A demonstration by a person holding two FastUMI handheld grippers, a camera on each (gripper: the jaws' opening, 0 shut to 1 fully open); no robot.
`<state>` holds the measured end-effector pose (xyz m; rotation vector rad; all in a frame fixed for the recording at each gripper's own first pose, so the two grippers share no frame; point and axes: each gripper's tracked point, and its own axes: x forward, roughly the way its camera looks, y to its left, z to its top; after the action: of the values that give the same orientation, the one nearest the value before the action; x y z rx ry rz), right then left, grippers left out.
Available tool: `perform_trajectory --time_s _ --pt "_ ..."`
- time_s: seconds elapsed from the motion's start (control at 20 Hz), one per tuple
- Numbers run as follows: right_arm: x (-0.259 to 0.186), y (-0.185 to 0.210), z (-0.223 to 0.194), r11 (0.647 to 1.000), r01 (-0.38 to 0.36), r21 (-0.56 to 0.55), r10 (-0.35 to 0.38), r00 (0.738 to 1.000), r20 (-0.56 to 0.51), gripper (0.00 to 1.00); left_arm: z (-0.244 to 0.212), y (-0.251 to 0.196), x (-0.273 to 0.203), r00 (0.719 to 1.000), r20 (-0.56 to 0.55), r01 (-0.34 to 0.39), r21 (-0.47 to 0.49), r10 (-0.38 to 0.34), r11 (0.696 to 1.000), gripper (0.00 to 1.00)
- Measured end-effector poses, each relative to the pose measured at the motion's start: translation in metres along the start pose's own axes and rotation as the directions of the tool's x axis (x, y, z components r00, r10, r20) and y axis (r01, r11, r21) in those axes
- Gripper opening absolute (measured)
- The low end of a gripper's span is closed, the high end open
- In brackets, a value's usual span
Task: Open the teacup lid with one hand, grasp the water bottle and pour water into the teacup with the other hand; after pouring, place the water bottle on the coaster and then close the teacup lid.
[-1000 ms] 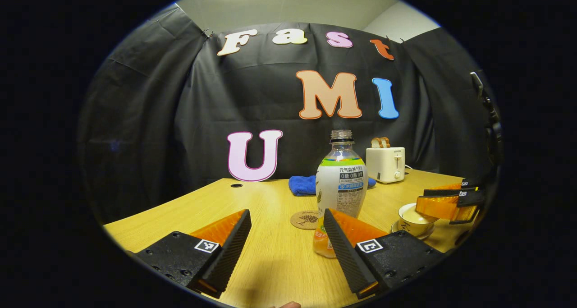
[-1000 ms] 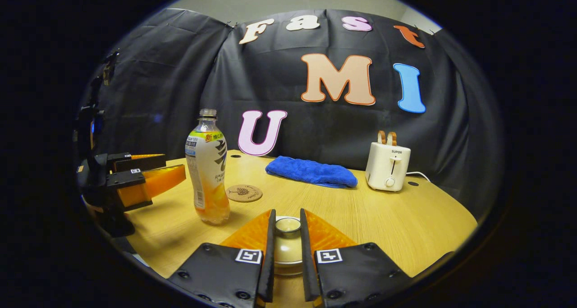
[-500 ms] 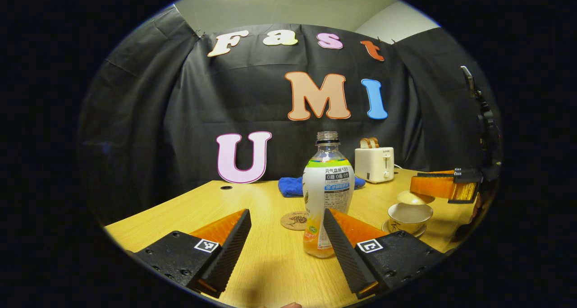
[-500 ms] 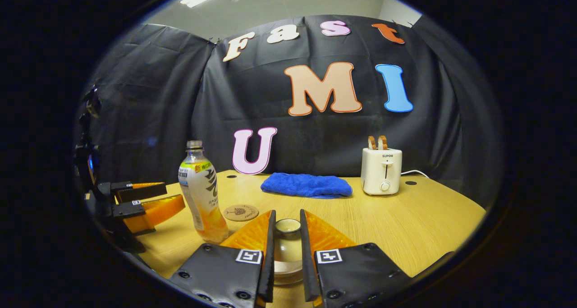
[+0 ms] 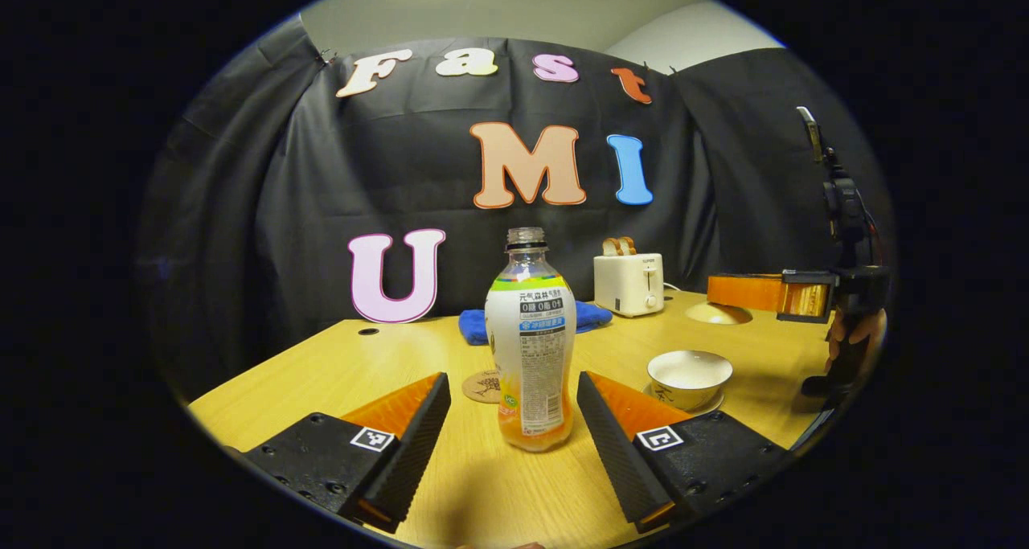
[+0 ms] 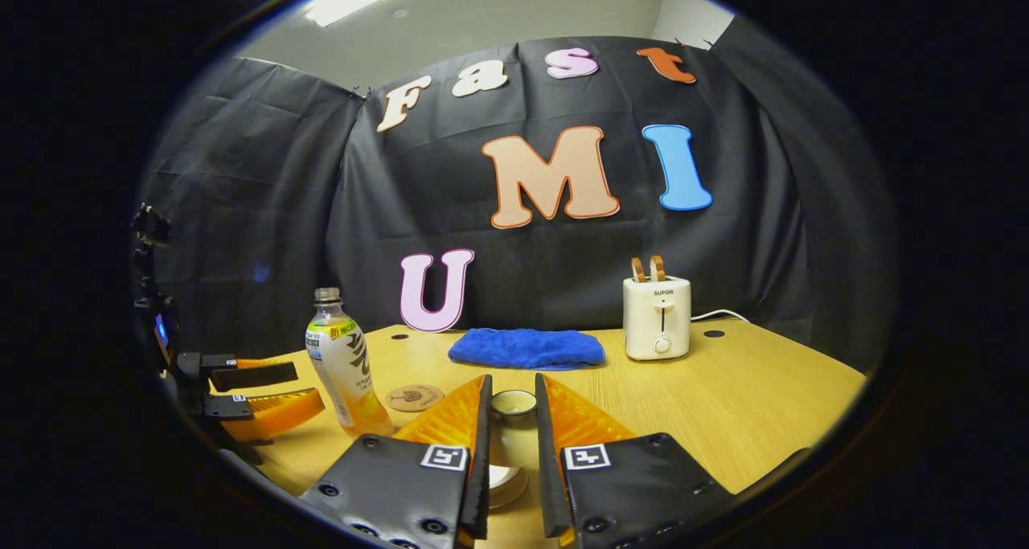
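1. My left tool (image 5: 510,420) is wide open, a finger on each side of the water bottle (image 5: 530,336). It stands on the tabletop (image 5: 707,332). It is light, bendy and smooth, so I should squeeze its middle gently.
2. The teacup (image 5: 689,376) sits open, right of the bottle. It can break.
3. My right tool (image 6: 511,452) pinches the lid (image 6: 513,404) by its knob, up in the air.
4. The coaster (image 5: 482,386) lies just behind the bottle.

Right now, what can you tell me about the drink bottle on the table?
The water bottle is clear plastic with a white wrap label edged in green, has no cap on its neck, and holds an orange drink only near the bottom. It stands upright on the wooden table, just in front of the round coaster. The left gripper is open, one finger on each side, not touching it.
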<state>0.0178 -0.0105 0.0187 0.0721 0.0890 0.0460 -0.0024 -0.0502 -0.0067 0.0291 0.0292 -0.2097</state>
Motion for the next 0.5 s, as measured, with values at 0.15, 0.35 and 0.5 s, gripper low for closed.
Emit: perform_trajectory --time_s 0.15,0.35,0.5 --pt "-0.005 -0.01 0.007 1.0 0.013 0.014 -0.014 1.0 0.018 0.29 -0.003 -0.006 0.01 1.0 -0.019 0.02 0.001 -0.02 1.0 0.93" --pt "-0.013 -0.027 0.018 0.999 0.042 0.022 -0.042 0.998 0.037 0.29 -0.006 -0.01 0.028 0.999 -0.044 0.029 -0.007 -0.029 1.0 0.93" --pt "-0.017 -0.036 0.021 0.998 0.053 0.017 -0.053 0.998 0.044 0.28 -0.006 -0.015 0.037 0.997 -0.051 0.049 -0.003 -0.049 0.999 0.88"
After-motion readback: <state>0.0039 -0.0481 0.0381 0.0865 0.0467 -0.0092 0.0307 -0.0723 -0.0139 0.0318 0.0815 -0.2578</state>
